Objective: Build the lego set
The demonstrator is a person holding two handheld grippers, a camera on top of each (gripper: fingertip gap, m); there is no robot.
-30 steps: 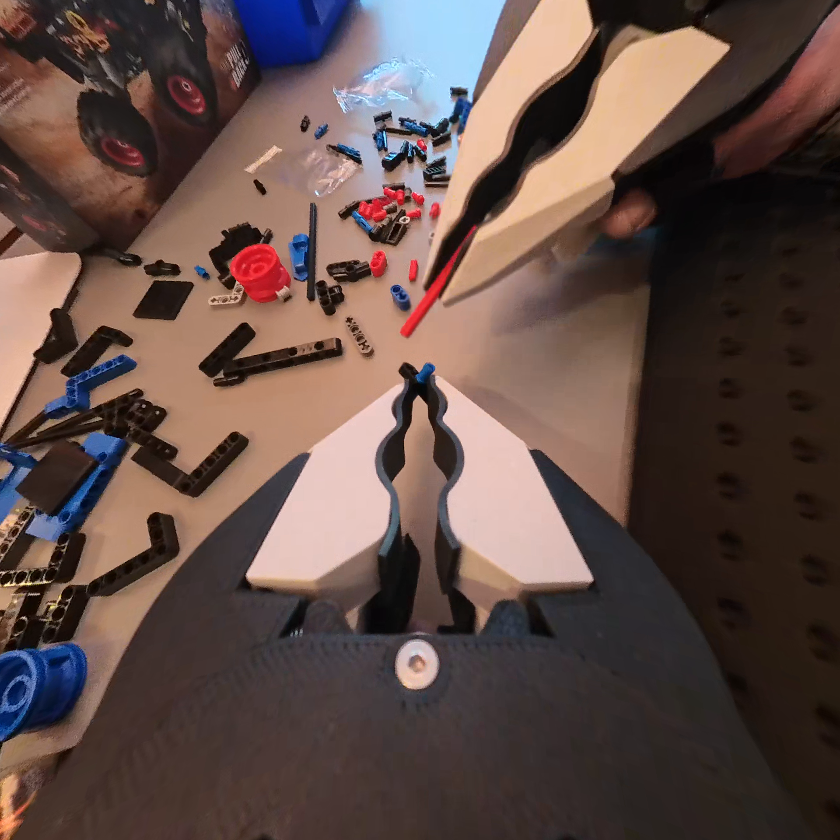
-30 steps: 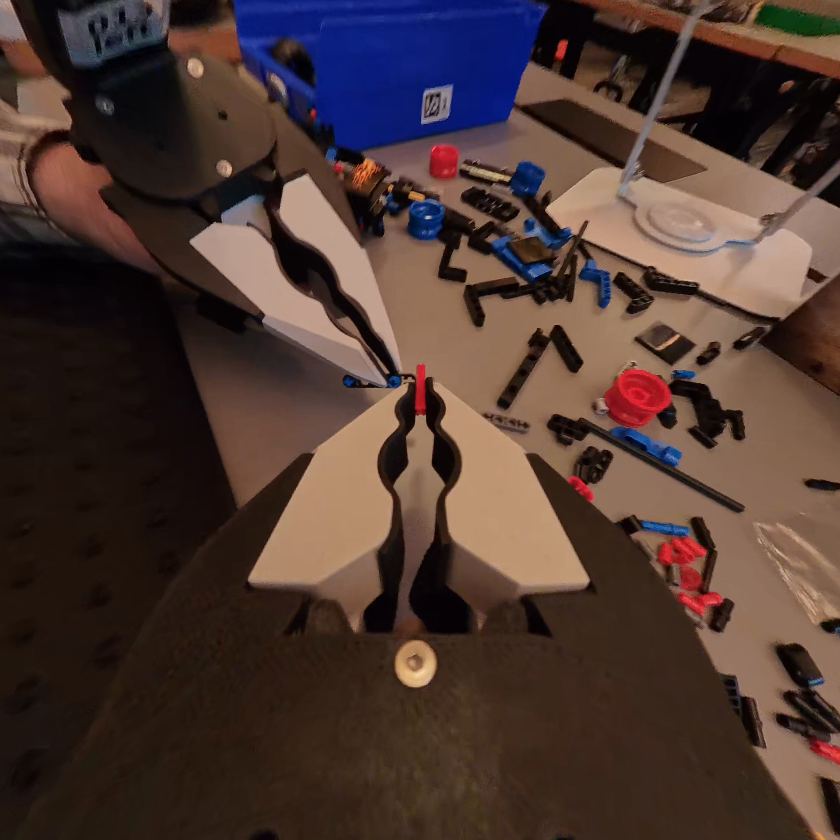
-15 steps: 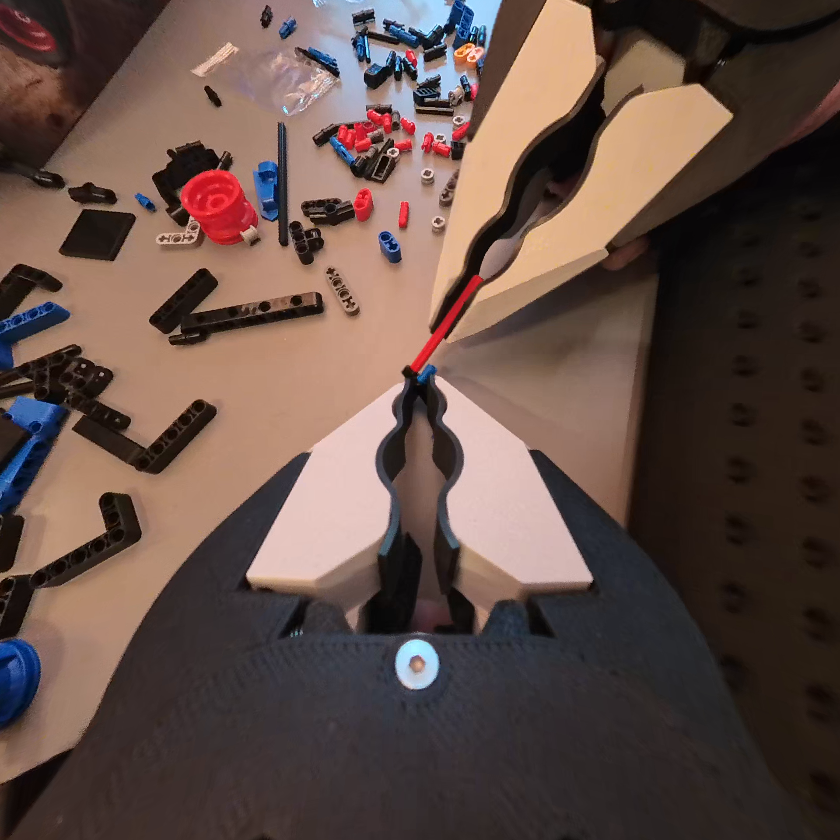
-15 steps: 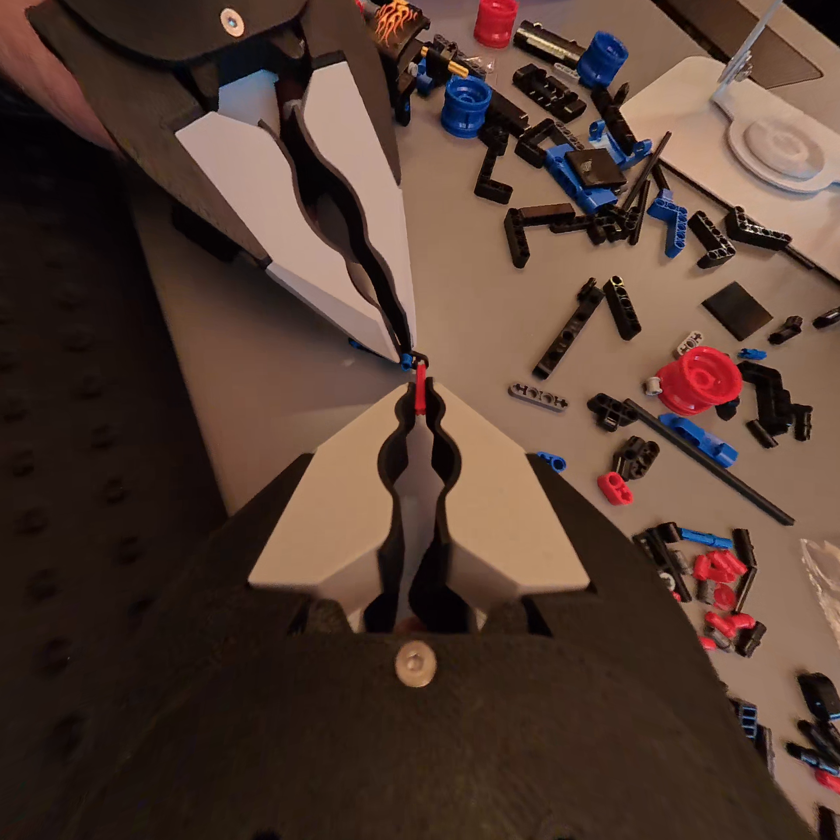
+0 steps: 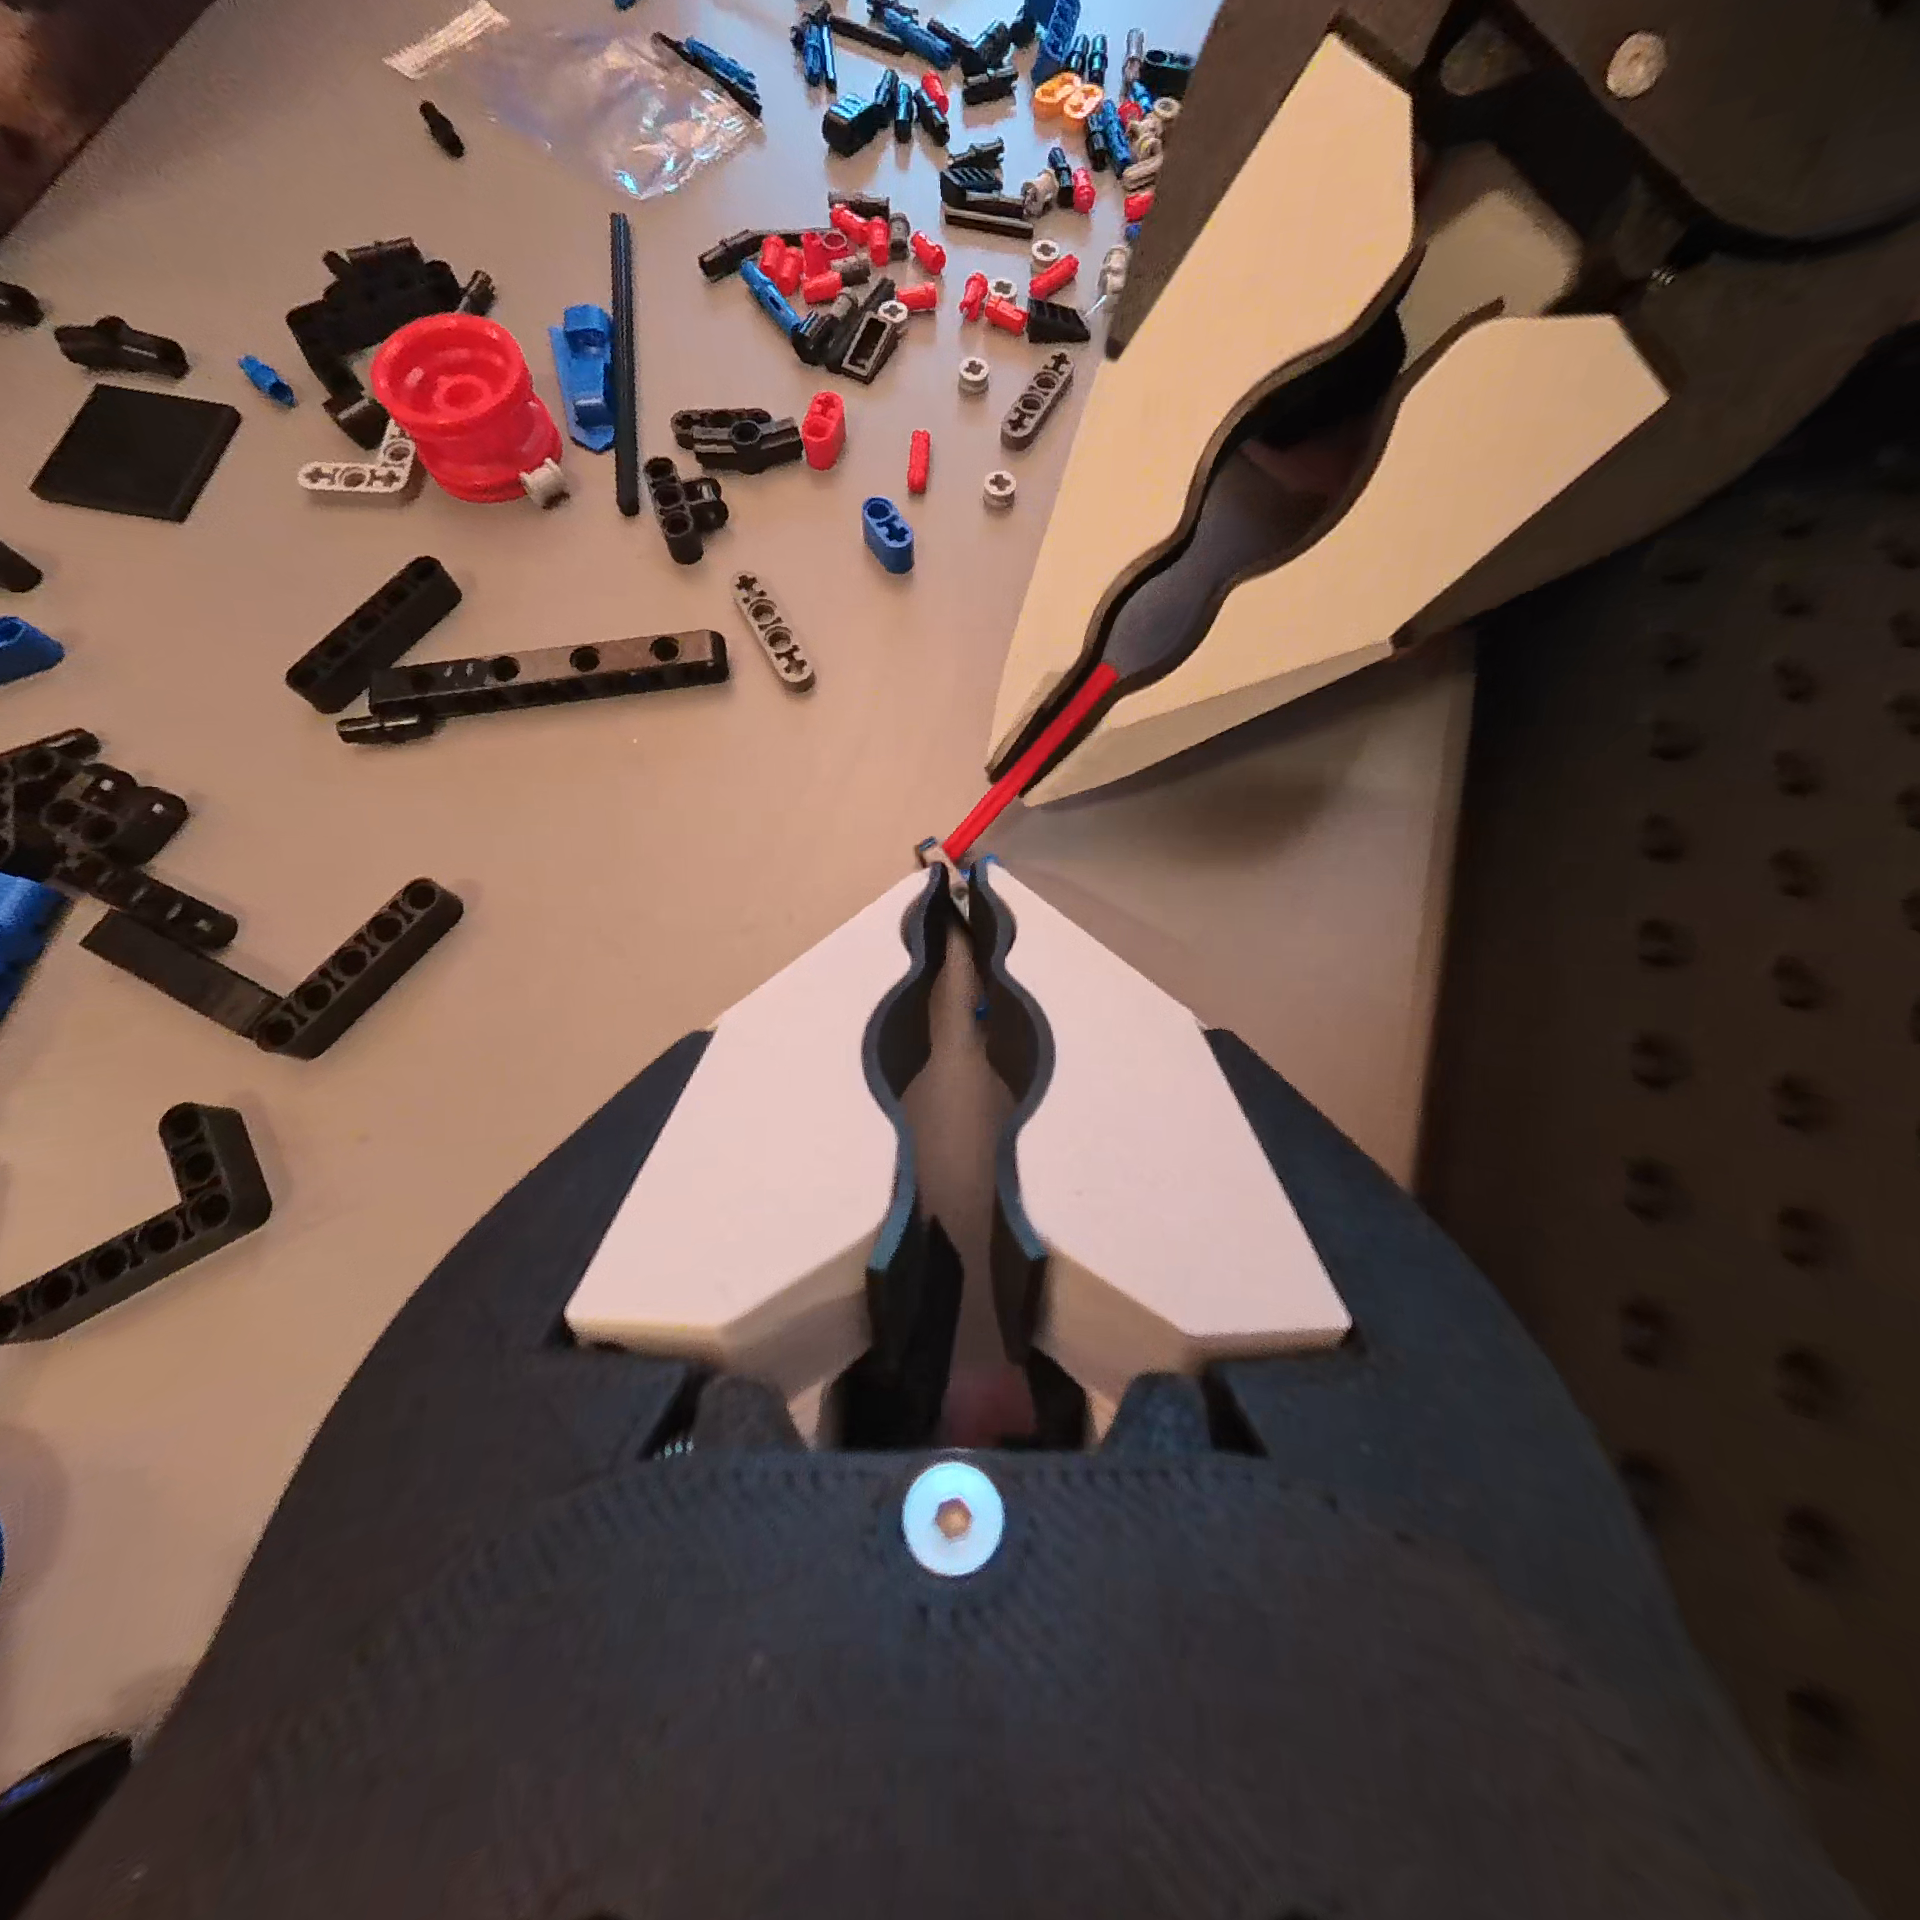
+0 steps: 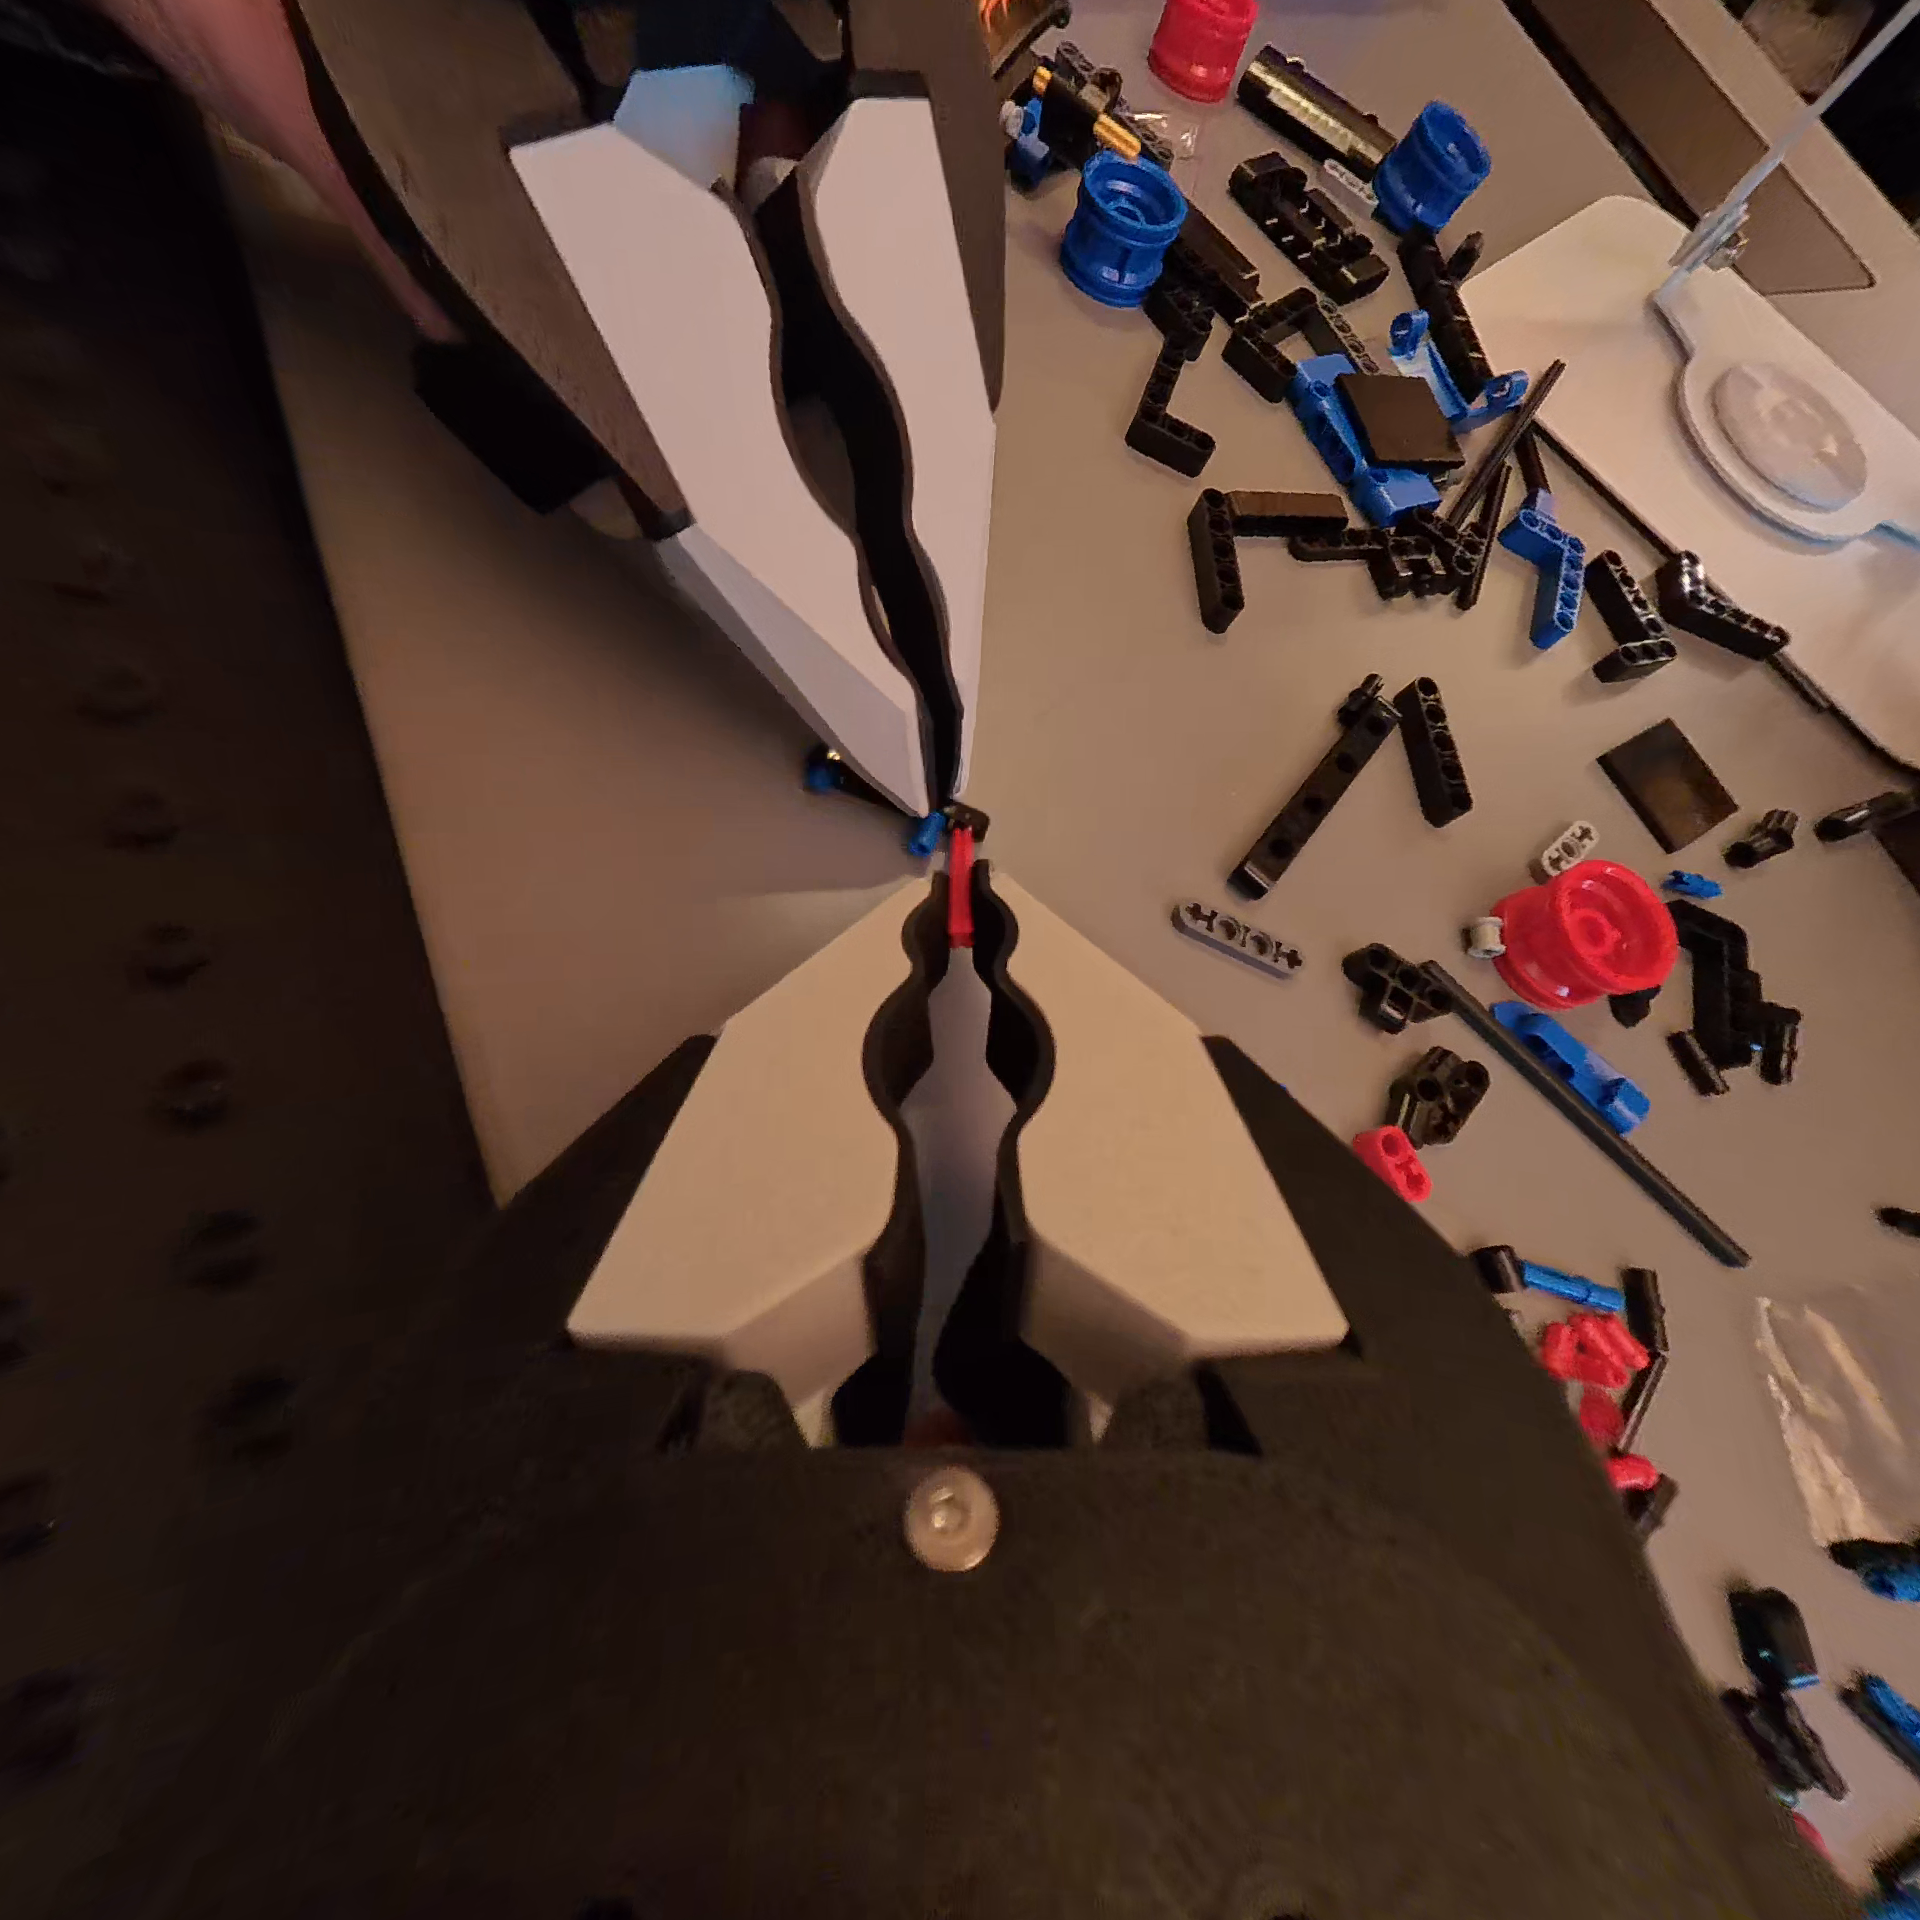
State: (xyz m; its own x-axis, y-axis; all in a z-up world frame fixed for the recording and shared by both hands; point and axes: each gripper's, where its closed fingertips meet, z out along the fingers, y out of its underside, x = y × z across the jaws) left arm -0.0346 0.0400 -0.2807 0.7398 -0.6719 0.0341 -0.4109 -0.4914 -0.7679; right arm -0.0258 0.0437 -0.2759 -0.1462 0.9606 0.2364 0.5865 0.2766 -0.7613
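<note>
Your left gripper (image 5: pixel 958 883) has its fingers pinched on a small black-and-blue connector piece (image 5: pixel 935 858) right at the tips. Your right gripper (image 6: pixel 961 883) has its fingers pressed together on a thin red axle (image 6: pixel 961 891), which sticks out past the tips. The axle's free end meets the connector piece, so the two grippers stand tip to tip above the near edge of the grey surface (image 5: pixel 644 831).

Farther out on the surface, loose parts lie scattered: a red wheel hub (image 5: pixel 462 407) beside a long black axle (image 5: pixel 623 364), black perforated beams (image 5: pixel 545 675), and a cluster of small red, blue and black pins (image 5: pixel 883 270). A crumpled clear bag (image 5: pixel 623 114) lies beyond them. In the right wrist view, blue wheel hubs (image 6: pixel 1122 229) sit farther back, near a white stand base (image 6: pixel 1704 343).
</note>
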